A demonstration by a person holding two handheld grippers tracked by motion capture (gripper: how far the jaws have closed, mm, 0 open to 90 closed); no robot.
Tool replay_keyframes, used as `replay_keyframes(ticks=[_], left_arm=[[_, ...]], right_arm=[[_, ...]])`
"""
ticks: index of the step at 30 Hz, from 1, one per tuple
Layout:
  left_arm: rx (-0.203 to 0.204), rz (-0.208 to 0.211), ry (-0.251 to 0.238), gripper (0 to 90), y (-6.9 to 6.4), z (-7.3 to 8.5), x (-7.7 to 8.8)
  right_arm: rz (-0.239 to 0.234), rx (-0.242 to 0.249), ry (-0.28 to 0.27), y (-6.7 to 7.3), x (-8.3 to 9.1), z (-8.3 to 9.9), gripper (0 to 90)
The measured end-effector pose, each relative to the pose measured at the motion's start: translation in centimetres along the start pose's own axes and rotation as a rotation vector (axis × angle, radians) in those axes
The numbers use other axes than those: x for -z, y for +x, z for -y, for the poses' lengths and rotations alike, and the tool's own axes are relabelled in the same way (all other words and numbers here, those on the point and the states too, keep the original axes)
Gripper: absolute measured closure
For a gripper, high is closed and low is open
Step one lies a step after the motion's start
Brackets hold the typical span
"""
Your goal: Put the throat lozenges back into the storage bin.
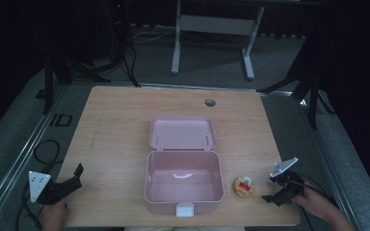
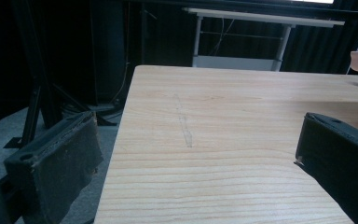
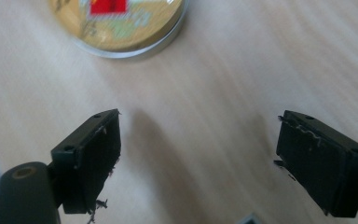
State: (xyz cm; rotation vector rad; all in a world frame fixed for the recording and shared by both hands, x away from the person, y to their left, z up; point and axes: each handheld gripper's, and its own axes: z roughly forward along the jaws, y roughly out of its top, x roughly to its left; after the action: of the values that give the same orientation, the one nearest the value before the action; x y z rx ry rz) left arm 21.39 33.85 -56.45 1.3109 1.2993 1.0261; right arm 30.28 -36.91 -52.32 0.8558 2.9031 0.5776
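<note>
Your right hand-held gripper (image 1: pixel 275 191) sits near the front right corner of the surface (image 1: pixel 125 120), its jaws spread wide with nothing between them, and the small round tin (image 1: pixel 244 186) with the yellow and red label lies flat just ahead of them, a little to the right of the pink box (image 1: pixel 183 183). In the right gripper view the tin (image 3: pixel 121 23) is off toward the left jaw rather than centred, so shift the hand until the rim falls between both pads before you close. Being low and flat, it will likely want the jaws brought right down to the wood and closed across its sides, or it may skid away. The box stands open, its lid (image 1: pixel 182 132) folded back and its inside bare, so dropping the tin in looks unobstructed; mind the near right wall on the way over. Your left hand-held gripper (image 1: pixel 72 182) rests spread and unloaded at the front left edge, well apart from everything.
</note>
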Motion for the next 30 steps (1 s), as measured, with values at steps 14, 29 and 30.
replay_keyframes(ticks=[14,29,30], left_arm=[[0.002,0.003,0.002,0.3,0.0,0.0,0.0],[0.004,0.012,0.002,0.3,0.1,0.0,0.0],[0.004,0.013,0.002,0.3,0.1,0.0,0.0]], right_arm=[[-0.047,0.088,0.318,0.5,0.0,-2.3,13.6],[-0.025,0.189,0.419,1.7,-0.5,-5.1,13.2],[-0.032,0.194,0.417,1.8,-0.6,-5.4,13.2]])
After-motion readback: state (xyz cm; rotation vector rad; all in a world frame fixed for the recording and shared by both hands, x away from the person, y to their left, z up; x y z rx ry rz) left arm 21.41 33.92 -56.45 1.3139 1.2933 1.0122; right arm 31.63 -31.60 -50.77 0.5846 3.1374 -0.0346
